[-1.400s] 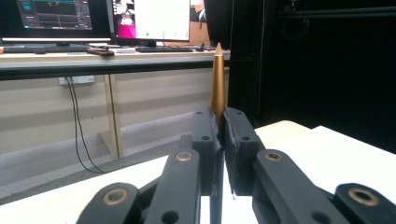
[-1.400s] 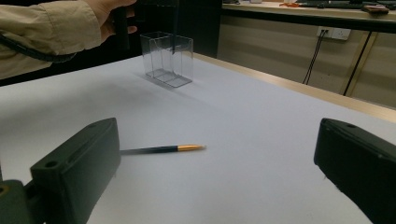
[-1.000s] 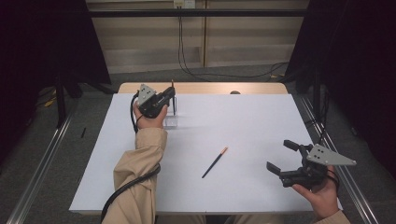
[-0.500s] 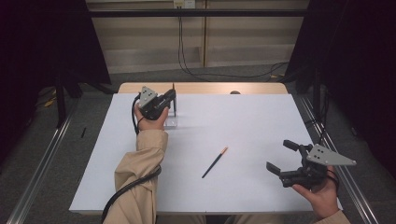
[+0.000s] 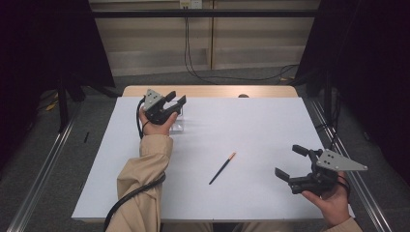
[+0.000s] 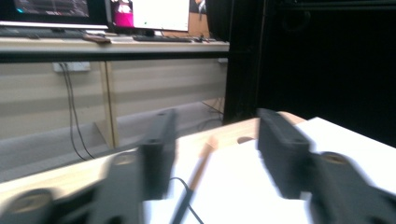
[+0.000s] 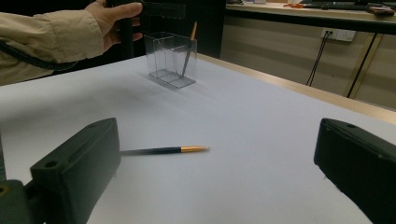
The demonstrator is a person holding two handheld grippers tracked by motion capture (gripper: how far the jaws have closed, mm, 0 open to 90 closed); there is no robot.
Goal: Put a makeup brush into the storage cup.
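At far left of the worktop (image 5: 251, 125), left gripper (image 5: 175, 102) spread above clear holder (image 7: 170, 59); one pencil (image 7: 188, 50) stands inside. Second pencil (image 5: 222, 167) lies mid-worktop, likely next. Right gripper (image 5: 289, 162) spread, empty, nearby.

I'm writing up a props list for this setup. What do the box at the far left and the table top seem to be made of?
The box looks like clear, glossy plastic, perhaps acrylic: the pencil standing in it shows through its walls. The table top has a matt white surface, maybe laminate or a sheet, with a pale wood-look strip at the far edge.
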